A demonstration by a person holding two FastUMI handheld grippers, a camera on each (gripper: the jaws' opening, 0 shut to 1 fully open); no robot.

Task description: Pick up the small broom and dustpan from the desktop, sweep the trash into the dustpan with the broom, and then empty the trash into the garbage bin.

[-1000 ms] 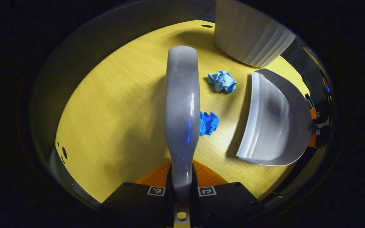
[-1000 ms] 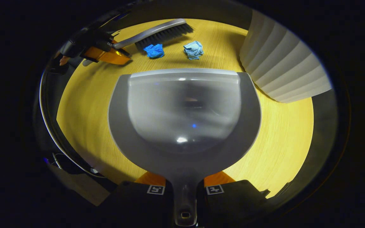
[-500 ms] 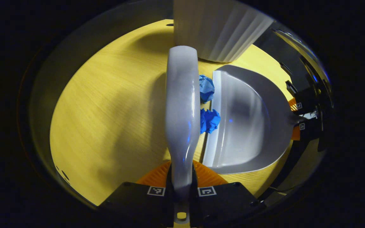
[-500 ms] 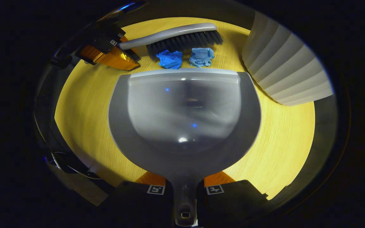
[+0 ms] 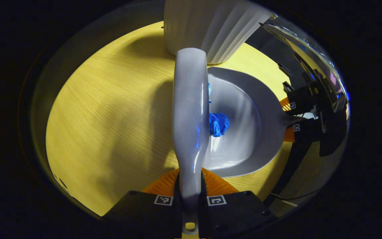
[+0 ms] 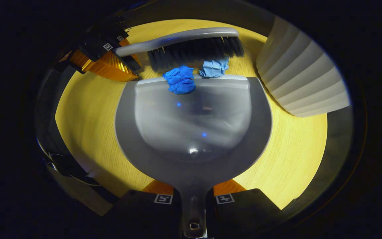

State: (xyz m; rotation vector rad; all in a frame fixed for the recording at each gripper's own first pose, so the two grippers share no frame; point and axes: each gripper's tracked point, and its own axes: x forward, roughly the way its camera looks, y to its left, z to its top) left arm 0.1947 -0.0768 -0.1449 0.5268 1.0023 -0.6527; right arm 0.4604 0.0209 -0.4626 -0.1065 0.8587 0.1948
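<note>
Yellow desktop mid-sweep: left gripper clamps the broom, right gripper clamps the dustpan; dark blue wad crosses its lip, pale wad just outside, ribbed bin near the far edge awaits emptying.

Blue wads on dustpan lip

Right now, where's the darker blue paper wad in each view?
Left gripper view: darker blue paper wad at centre, right of the broom, inside the dustpan.
Right gripper view: wad upper centre, on the dustpan's front lip.
Shared landmark: white ribbed bin.
</note>
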